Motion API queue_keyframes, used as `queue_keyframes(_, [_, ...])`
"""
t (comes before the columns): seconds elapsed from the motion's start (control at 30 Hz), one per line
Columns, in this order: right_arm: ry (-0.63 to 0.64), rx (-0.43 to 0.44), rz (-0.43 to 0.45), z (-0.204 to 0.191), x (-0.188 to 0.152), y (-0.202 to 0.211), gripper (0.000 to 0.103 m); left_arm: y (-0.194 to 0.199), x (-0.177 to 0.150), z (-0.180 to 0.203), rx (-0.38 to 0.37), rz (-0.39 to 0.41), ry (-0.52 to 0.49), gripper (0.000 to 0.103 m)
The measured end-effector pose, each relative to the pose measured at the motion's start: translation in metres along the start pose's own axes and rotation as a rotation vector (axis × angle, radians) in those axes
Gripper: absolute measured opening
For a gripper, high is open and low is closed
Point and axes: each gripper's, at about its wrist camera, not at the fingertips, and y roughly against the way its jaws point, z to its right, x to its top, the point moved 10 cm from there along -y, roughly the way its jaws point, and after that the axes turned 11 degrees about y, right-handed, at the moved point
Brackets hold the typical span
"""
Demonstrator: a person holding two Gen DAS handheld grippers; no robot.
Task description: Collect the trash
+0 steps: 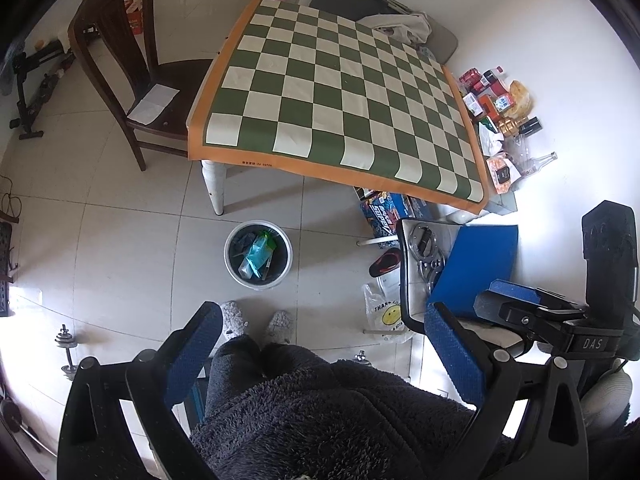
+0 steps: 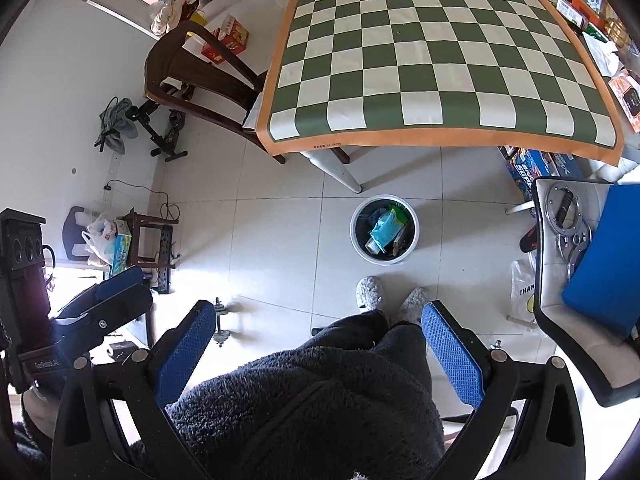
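Left wrist view: a tiled floor (image 1: 120,208) holds a checkered table (image 1: 336,92); the trash bin (image 1: 258,255), holding wrappers, stands just before it. The left gripper (image 1: 324,356) gapes wide, empty.

Right wrist view: the right gripper (image 2: 320,350) is likewise wide apart, holding nothing, above the same bin.

Both looking down from high near the person's lap, facing the far table (image 1: 344,92); sharing trash bin (image 1: 258,254) (image 2: 385,229), slippers, tiled floor.
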Motion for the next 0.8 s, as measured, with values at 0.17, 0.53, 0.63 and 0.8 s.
queue_keyframes(0.17, [-0.005,0.000,-0.007,-0.0004,-0.0016,0.0004,0.103,-0.0005,0.0006,0.0023,0.001,-0.012,-0.028,0.103])
queue_keyframes(0.53, [-0.015,0.004,-0.009,0.0016,-0.0037,0.0012,0.103,-0.0027,0.0017,0.0073,0.002,-0.012,-0.031,0.103])
queue_keyframes(0.63, [-0.019,0.001,-0.003,0.0007,-0.0030,0.0011,0.103,-0.0034,0.0045,0.0083,0.003,-0.011,-0.031,0.103])
queue_keyframes(0.8, [-0.019,0.004,-0.004,0.0007,-0.0029,0.0013,0.103,-0.0034,0.0046,0.0089,0.002,-0.014,-0.035,0.103])
